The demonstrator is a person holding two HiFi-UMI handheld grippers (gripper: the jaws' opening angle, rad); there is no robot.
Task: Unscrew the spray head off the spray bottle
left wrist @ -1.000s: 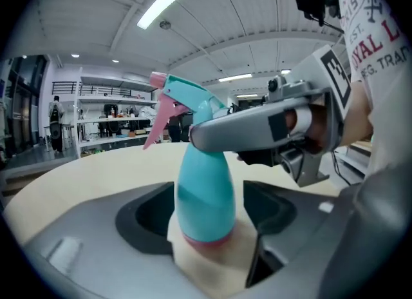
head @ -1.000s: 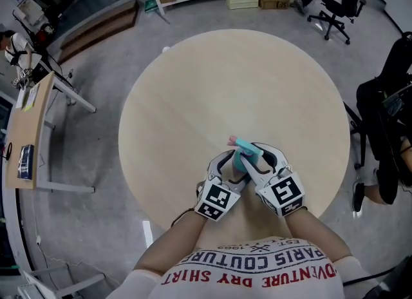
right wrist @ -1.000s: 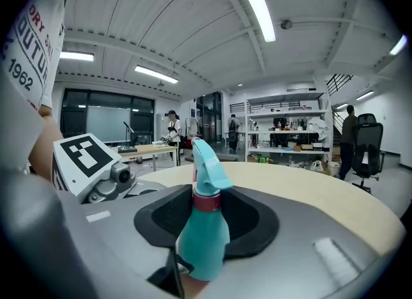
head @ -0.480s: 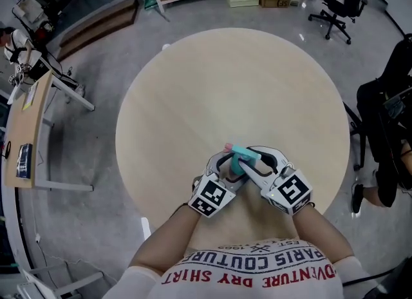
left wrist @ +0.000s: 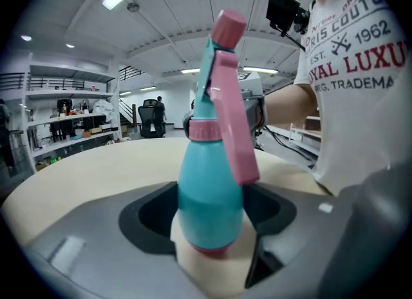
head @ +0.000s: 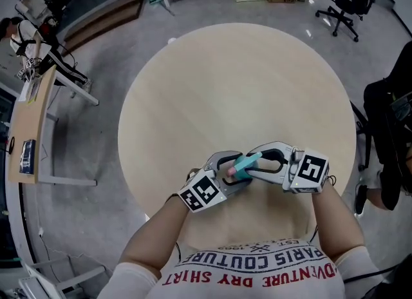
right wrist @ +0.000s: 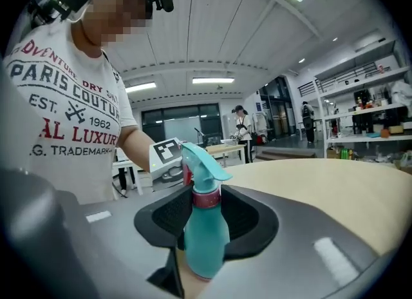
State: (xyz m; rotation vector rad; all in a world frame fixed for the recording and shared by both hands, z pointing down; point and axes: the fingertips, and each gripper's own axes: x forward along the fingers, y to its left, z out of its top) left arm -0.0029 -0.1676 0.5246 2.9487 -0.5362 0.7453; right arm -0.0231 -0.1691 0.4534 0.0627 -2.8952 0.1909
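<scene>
The spray bottle stands roughly upright over the desk's near edge. The left claw clenches its lower body. From the opposite side, the right claw grasps the pink collar under the spray head, so the twist should turn about the bottle's long axis.

You are holding both forearms angled inward in front of you, left claw clamping the spray bottle, right claw clamping its spray head from the right.
</scene>
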